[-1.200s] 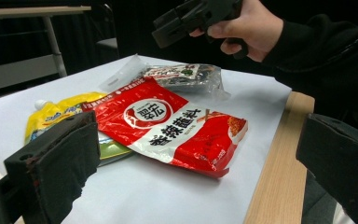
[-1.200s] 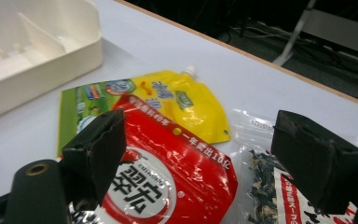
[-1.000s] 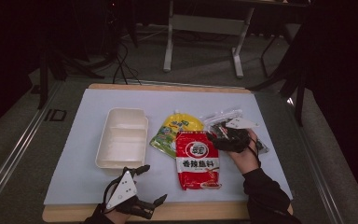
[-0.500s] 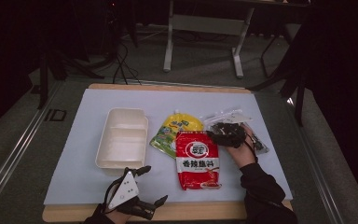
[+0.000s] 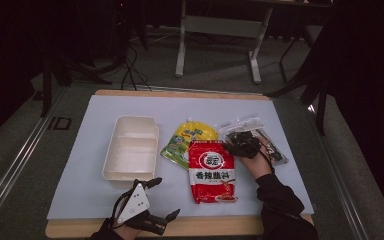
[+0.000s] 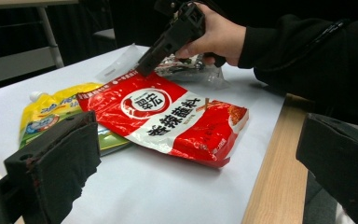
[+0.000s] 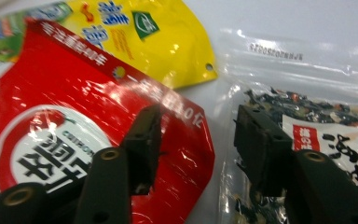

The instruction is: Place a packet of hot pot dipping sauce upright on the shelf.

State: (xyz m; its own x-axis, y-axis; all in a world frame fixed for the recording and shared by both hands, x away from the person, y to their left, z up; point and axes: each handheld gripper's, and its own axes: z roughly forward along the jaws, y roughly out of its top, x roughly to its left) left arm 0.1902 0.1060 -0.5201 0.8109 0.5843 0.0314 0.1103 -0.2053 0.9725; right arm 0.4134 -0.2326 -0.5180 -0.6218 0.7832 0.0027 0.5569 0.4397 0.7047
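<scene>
**Right hand-held gripper closing on the red pouch's corner — nothing lifted yet**

I judge the job barely begun. The red pouch (image 5: 211, 171) lies flat on the worktop (image 5: 80, 185), overlapping the yellow pouch (image 5: 190, 141), with the clear bag (image 5: 252, 140) just beside it on the right. The white tray (image 5: 130, 150) stands empty to their left. My right hand-held gripper (image 7: 193, 140) is down at the red pouch's top right corner, half open; its jaws have just been closing, one over the red film, the other over the clear bag, with the red pouch's edge between them but not yet pinched. Gripping, lifting and placing all remain, as I read it.

My left hand-held gripper (image 5: 152, 202) waits wide open and empty near the worktop's front edge.

The right gripper view gives me how the jaws straddle the two packs; the high view hides that under the hand. The left gripper view shows, from the side, the right gripper's tip low on the red pouch (image 6: 168, 119). The tray appears from above.
</scene>
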